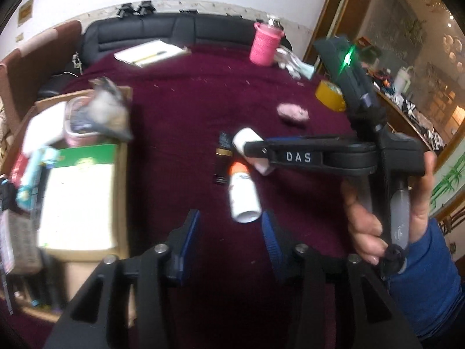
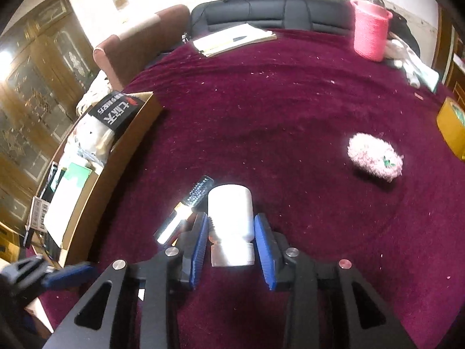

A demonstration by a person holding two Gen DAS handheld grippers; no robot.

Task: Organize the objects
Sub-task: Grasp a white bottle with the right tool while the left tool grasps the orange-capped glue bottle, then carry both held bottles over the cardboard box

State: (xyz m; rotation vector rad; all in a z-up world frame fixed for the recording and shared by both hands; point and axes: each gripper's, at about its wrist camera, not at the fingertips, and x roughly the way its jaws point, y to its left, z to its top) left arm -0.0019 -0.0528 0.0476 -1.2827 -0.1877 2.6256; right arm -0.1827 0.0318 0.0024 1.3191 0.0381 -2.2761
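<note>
Below, right gripper (image 2: 231,251) jaws pinching smooth white cylindrical bottle (image 2: 231,224) on fuzzy maroon cloth (image 2: 290,116); left gripper (image 1: 229,242) jaws spread.

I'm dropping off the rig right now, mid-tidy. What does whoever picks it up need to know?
Left hand-held gripper: open, empty, just short of the orange-capped bottle.
Right hand-held gripper: straddles the white bottle lying on the cloth; a firm grip is unclear.
Done: cardboard box at the left already holds several items.
Left on the cloth: both bottles, dark tube, pink fluffy thing, yellow tape roll.
</note>
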